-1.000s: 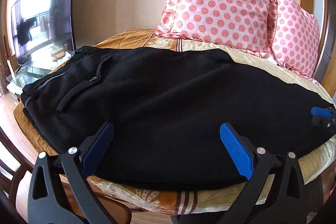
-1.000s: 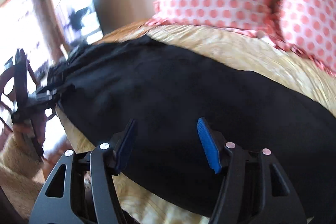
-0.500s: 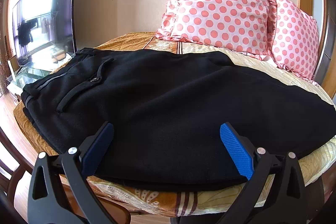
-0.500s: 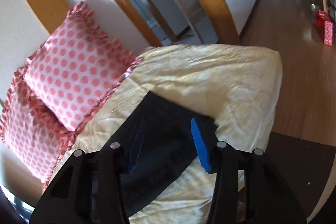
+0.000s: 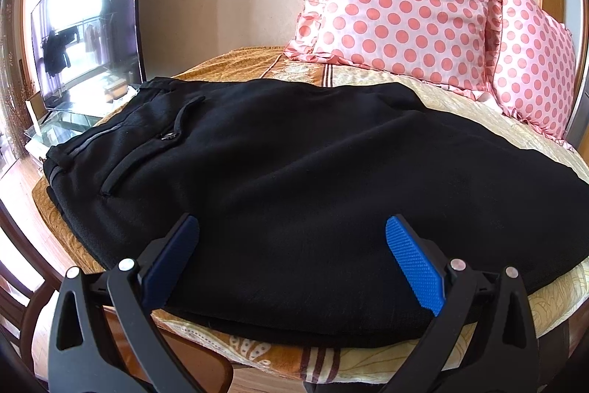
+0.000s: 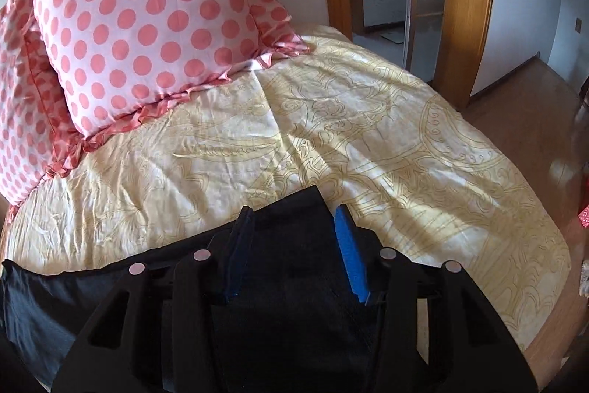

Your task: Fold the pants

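The black pants lie lengthwise on the bed, waistband under my released left hand-held gripper, leg hems between the unclenched jaws of my right hand-held gripper, the nearer one to that end.

**Black pants, flat on bed, folded lengthwise**

Black pants, matte knit-looking fabric, spread flat across yellow-patterned bed cover. Legs stacked one on the other, layered edge visible along the near side. Waistband end up and left of left gripper, back pocket slit and button facing up. Near long edge directly under and between that gripper's open fingers. Hem end lies below right gripper, squared corner poking just past fingertips, cloth spanning the gap between pads; contact with pads unclear. Surface mostly smooth, slight creases near pocket.
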### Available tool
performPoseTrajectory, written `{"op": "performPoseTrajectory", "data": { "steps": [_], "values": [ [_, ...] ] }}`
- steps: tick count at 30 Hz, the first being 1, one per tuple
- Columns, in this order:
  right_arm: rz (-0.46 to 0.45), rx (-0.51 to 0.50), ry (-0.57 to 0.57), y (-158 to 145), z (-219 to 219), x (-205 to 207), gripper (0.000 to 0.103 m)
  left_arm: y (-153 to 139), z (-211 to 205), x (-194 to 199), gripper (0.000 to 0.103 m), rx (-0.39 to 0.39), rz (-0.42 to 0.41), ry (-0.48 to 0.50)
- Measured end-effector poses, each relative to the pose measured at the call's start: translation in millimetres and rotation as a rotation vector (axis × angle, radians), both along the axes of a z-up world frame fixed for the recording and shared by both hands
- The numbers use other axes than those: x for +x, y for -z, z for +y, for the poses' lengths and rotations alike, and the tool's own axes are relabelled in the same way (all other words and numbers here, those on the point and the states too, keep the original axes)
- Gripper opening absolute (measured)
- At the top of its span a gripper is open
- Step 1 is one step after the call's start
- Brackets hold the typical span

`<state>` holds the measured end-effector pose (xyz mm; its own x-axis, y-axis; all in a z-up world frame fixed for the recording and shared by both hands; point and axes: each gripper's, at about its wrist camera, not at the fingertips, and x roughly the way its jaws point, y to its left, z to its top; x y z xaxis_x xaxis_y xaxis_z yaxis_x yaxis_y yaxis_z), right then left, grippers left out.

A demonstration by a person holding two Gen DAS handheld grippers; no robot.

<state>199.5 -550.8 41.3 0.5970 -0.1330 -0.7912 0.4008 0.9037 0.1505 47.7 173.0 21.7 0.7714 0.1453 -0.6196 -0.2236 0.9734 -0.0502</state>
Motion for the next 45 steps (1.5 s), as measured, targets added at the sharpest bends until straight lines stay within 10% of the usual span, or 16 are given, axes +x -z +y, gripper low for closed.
{"op": "performPoseTrajectory", "data": {
  "steps": [4,11,21,28,38,45],
  "values": [
    [0.064,-0.035,-0.017,13,2,9,0.047,1,-2,3,0.101,0.012,0.008,-0.021],
    [0.042,-0.084,-0.032,18,7,5,0.009,1,-3,7,0.101,0.022,0.017,-0.045],
    [0.0,-0.157,-0.026,11,12,17,0.008,1,-2,9,0.101,0.024,0.019,-0.046],
    [0.043,-0.27,0.097,0,2,1,0.054,1,-2,9,0.101,0.022,0.019,-0.04],
    [-0.168,0.265,0.332,0,-30,-148,0.054,2,-2,6,0.101,0.024,-0.004,-0.029],
    [-0.167,0.386,0.342,23,-30,-157,0.053,2,-2,4,0.101,0.023,-0.013,-0.009]
  ]
}}
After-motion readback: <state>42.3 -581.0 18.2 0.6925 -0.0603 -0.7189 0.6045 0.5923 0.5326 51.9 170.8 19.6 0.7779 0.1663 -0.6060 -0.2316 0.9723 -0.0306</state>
